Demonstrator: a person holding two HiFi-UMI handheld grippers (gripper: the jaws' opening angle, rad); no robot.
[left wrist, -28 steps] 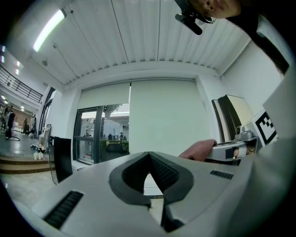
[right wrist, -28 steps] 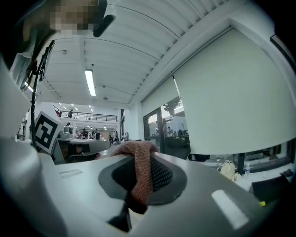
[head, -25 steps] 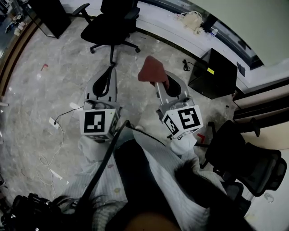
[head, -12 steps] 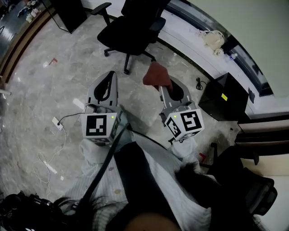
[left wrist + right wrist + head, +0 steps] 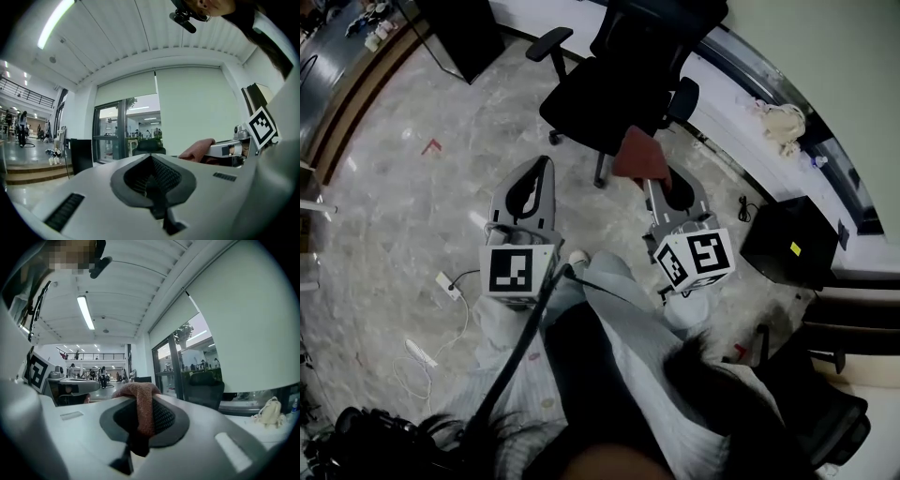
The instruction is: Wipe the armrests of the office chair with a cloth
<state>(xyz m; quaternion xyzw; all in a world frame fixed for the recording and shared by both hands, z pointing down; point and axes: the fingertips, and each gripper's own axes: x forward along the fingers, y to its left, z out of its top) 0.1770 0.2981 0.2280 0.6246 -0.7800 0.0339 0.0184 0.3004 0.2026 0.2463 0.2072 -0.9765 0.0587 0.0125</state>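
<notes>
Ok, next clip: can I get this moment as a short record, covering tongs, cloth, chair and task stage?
left gripper: tongs together, nothing held
right gripper: tongs shut on the cloth
cloth: reddish, bunched, draped over the tongs' tip
office chair: black, on the floor ahead of both grippers
armrests: both in view, cloth on neither
task stage: wiping not yet begun

I see a grey marbled floor (image 5: 384,206) with a white power strip (image 5: 447,286), a black cabinet (image 5: 792,246) near the wall, pale roller blinds (image 5: 197,112) and a ceiling strip light (image 5: 85,311).
</notes>
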